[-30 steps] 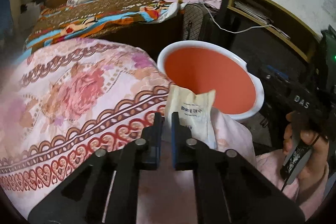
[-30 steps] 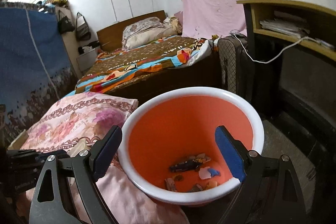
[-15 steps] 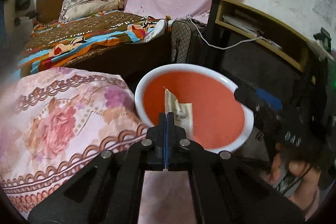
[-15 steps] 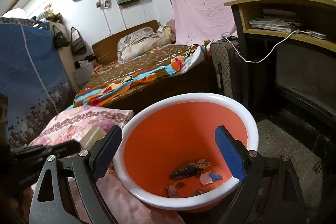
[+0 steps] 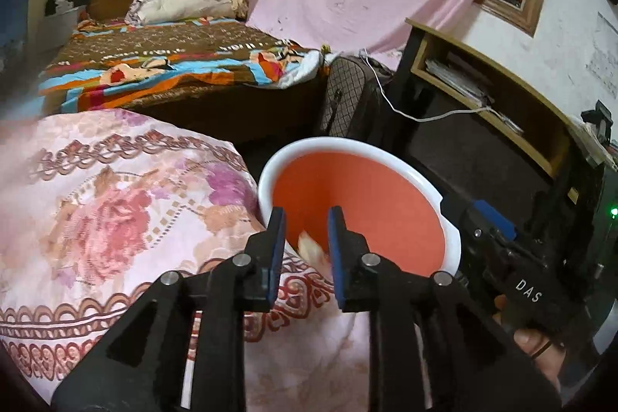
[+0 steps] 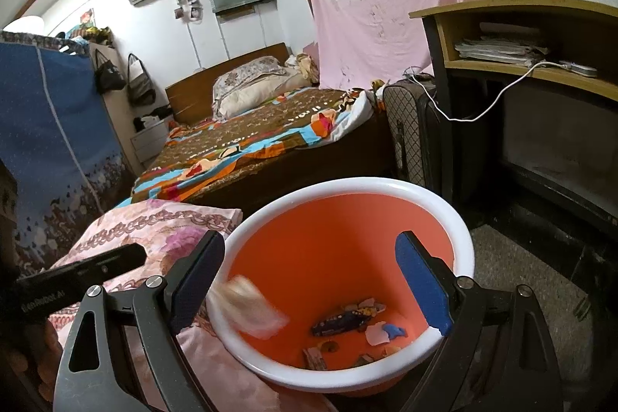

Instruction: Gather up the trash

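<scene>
An orange bin with a white rim stands against the pink floral bedding. My left gripper is open over the bin's near rim. A pale paper wrapper falls, blurred, between its jaws; in the right wrist view the wrapper drops inside the bin's left wall. My right gripper is open wide, its jaws straddling the bin. Several trash scraps lie on the bin's bottom.
A bed with a colourful blanket lies behind. A dark checked suitcase and a wooden shelf unit with a white cable stand to the right. A blue fabric wardrobe is at the left.
My left gripper carried the wrapper over the bin, then opened and let it go. The wrapper now falls into the bin. The right gripper stayed open around the bin.
</scene>
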A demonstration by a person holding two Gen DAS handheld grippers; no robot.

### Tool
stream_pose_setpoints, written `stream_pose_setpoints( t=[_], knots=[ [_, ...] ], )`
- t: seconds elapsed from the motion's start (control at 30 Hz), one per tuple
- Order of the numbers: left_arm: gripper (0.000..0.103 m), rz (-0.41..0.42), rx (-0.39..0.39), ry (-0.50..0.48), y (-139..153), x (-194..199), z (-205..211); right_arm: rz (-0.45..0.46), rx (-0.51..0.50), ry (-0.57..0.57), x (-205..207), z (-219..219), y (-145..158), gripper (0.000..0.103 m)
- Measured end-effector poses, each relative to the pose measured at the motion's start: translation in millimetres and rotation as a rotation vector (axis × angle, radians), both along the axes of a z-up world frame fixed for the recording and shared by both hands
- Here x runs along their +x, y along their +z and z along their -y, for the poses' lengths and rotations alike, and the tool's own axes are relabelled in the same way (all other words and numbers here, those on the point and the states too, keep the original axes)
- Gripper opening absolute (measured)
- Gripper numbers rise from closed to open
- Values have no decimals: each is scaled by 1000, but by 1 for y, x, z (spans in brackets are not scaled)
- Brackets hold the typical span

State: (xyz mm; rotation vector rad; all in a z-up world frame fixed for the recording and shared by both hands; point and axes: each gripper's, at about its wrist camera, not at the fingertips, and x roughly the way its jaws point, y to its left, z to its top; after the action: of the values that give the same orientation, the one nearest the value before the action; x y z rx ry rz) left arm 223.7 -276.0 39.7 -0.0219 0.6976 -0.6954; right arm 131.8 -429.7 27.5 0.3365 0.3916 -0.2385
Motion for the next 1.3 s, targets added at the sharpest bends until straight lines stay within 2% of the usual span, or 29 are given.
stream_pose_setpoints(
  t=[0.23, 0.47, 0.57, 0.63, 0.7, 0.9, 1.3],
  knots=[
    [22, 84, -43, 72, 13, -9, -23, 85, -48, 9, -5, -13, 12, 91],
    [40, 166, -61, 154, 27, -23, -53, 181, -101, 45, -9, -34, 25, 98],
    [51, 204, -57, 191, 31, -34, -68, 223, -132, 63, -13, -46, 32, 103],
    [64, 224, -58, 219, 33, -41, -78, 255, -149, 66, -17, -54, 36, 103],
    [71, 248, -65, 262, 35, -50, -92, 286, -152, 69, -21, -60, 40, 103],
    [89, 289, -85, 360, 37, -70, -134, 333, -182, 80, -36, -84, 48, 103],
    [91, 352, -59, 482, 26, -121, -198, 377, -243, 145, -74, -139, 44, 103]
  ],
)
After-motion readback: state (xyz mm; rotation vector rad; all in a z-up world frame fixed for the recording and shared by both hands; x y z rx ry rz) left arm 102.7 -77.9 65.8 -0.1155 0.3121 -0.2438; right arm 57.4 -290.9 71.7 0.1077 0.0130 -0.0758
